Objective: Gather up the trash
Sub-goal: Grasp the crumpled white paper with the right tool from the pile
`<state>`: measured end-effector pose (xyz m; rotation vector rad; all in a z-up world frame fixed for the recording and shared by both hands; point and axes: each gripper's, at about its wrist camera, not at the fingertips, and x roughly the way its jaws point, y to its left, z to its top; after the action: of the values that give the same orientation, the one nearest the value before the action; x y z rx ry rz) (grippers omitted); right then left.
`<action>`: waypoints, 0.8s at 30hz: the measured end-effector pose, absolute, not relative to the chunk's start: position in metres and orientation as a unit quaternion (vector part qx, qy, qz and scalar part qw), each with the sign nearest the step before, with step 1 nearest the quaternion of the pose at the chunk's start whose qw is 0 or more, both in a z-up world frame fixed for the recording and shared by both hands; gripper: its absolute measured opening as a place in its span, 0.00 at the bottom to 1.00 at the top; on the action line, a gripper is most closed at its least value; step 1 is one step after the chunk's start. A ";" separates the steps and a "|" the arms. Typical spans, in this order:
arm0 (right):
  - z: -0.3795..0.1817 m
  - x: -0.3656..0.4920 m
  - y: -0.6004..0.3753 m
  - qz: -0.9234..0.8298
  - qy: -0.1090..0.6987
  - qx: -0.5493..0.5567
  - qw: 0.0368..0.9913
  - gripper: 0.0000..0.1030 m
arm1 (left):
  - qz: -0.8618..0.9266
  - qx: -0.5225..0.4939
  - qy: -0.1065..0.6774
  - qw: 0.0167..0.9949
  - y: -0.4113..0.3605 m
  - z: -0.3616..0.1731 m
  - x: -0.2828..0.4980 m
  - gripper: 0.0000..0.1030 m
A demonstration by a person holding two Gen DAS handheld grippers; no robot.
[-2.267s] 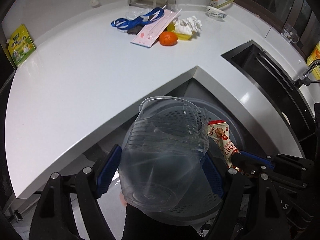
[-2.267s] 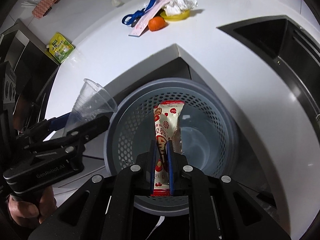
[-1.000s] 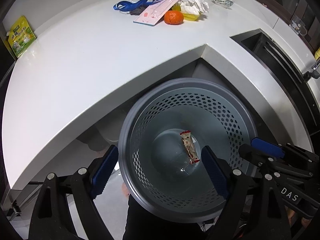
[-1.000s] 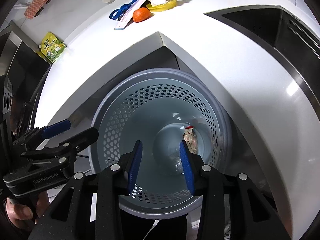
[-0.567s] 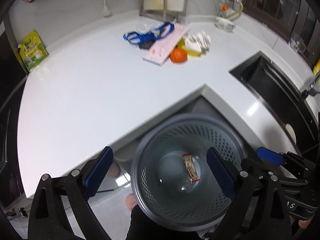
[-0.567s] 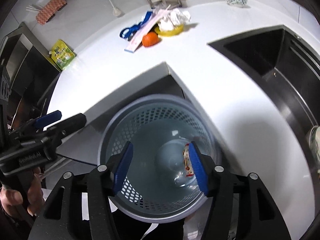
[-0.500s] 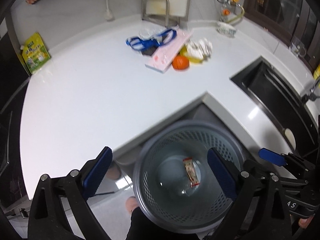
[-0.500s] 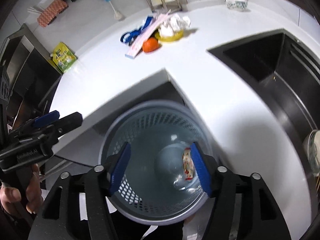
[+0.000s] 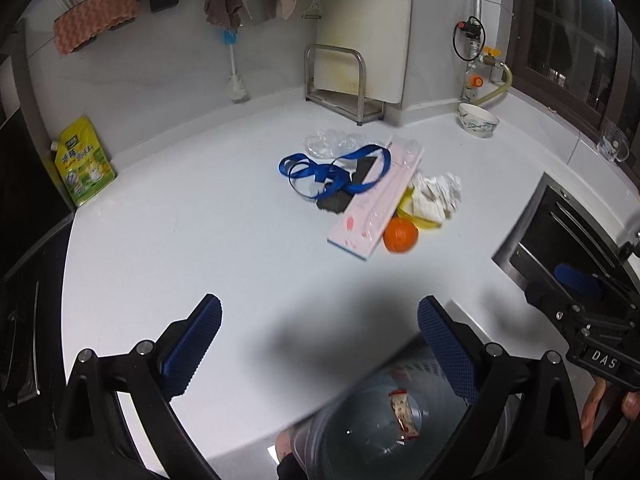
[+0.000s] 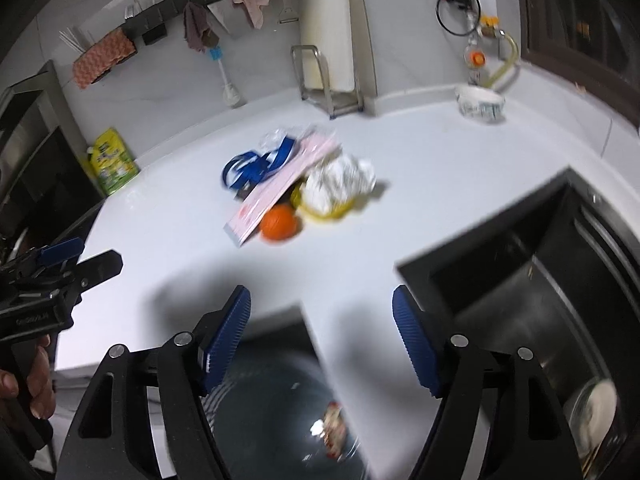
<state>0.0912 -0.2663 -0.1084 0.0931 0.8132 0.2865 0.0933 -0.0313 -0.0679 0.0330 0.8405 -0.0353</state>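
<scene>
A grey perforated trash bin (image 9: 416, 372) stands below the counter corner, with a red snack wrapper (image 9: 403, 414) and a clear cup (image 9: 360, 444) inside; the wrapper also shows in the right wrist view (image 10: 334, 426). My left gripper (image 9: 320, 350) is open and empty over the counter edge. My right gripper (image 10: 322, 338) is open and empty above the corner. On the white counter (image 9: 192, 240) lie a blue ribbon (image 9: 332, 170), a pink flat box (image 9: 376, 204), an orange (image 9: 401, 235), crumpled paper (image 9: 436, 194) on a banana peel (image 9: 420, 222), and a crushed clear plastic piece (image 9: 330, 144).
A black sink (image 10: 540, 272) lies to the right. A yellow-green pouch (image 9: 82, 162) leans at the left wall. A bowl (image 9: 478, 120), a metal rack (image 9: 340, 84) and a brush (image 9: 236, 80) stand at the back. Cloths hang on the wall rail.
The left gripper dropped the clear cup and the right gripper dropped the wrapper into the bin. Both grippers then opened wide and rose, tilting up toward the counter.
</scene>
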 end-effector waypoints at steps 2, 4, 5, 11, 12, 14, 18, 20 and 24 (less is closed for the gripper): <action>-0.109 0.111 -0.265 0.138 0.390 0.044 0.909 0.71 | -0.019 0.012 0.410 0.912 -0.030 -0.074 0.112 0.94; -0.111 0.131 -0.262 0.137 0.386 0.035 0.911 0.74 | -0.019 0.005 0.411 0.912 -0.029 -0.082 0.125 0.94; -0.113 0.142 -0.260 0.137 0.386 0.026 0.912 0.74 | -0.019 0.001 0.412 0.911 -0.027 -0.086 0.133 0.94; -0.129 0.198 -0.249 0.152 0.387 -0.010 0.909 0.77 | -0.027 -0.007 0.419 0.907 -0.026 -0.107 0.165 0.94; -0.130 0.202 -0.248 0.156 0.386 -0.011 0.909 0.77 | -0.029 -0.008 0.418 0.908 -0.026 -0.109 0.168 0.94; -0.135 0.216 -0.245 0.165 0.381 -0.019 0.910 0.77 | -0.034 -0.010 0.417 0.908 -0.025 -0.113 0.173 0.94; -0.144 0.234 -0.239 0.166 0.382 -0.043 0.908 0.77 | -0.039 -0.008 0.417 0.908 -0.026 -0.120 0.183 0.94; -0.149 0.241 -0.236 0.165 0.387 -0.053 0.906 0.77 | -0.041 -0.009 0.418 0.907 -0.026 -0.123 0.189 0.94; -0.159 0.251 -0.232 0.157 0.395 -0.064 0.903 0.77 | -0.045 -0.014 0.420 0.906 -0.027 -0.126 0.195 0.94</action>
<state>0.2512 -0.2323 -0.1589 -0.1332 0.8167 0.3246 0.1953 -0.0272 -0.1257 -0.0283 0.8666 -0.0937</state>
